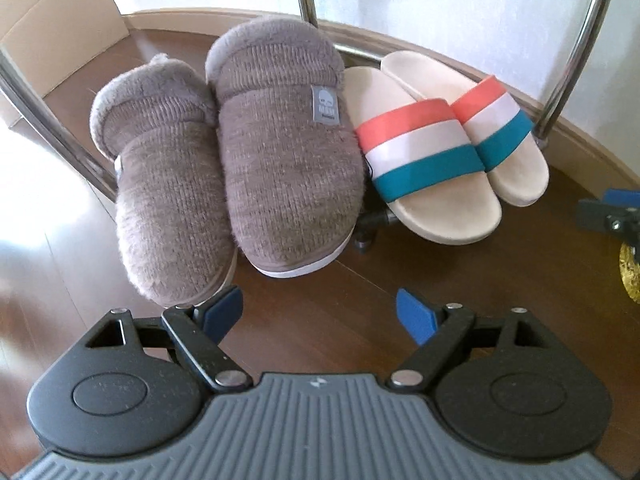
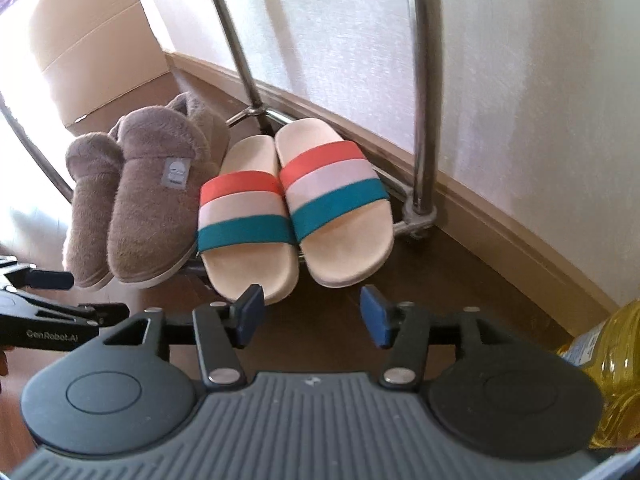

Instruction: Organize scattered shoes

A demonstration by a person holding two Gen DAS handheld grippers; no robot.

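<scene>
Nearest the lens in the left wrist view, the left claw (image 1: 320, 314) stands wide open with nothing between its blue pads; its left pad sits just in front of the toe of the left fuzzy slipper (image 1: 168, 208), not gripping it. The right claw (image 2: 312, 314) is partly open and also empty, its left pad overlapping the toe of the left striped slide (image 2: 244, 216) in the picture; whether it touches I cannot tell.

All four shoes rest side by side on the low bars of a chrome shoe rack (image 2: 422, 160) standing on the dark wooden floor (image 1: 520, 320) against a white wall (image 2: 520, 80). The right fuzzy slipper (image 1: 288, 168), bearing a grey tag, lies touching its mate. To their right sit the left slide and the right striped slide (image 2: 332, 208), touching along their inner edges. Each shoe's long axis runs from wall to camera, toes pointing toward the claws and tilted downward, heels toward the wall.

A cardboard box (image 2: 100, 48) stands beyond the slippers. A yellow bottle (image 2: 616, 368) shows at the right edge of the right wrist view.
</scene>
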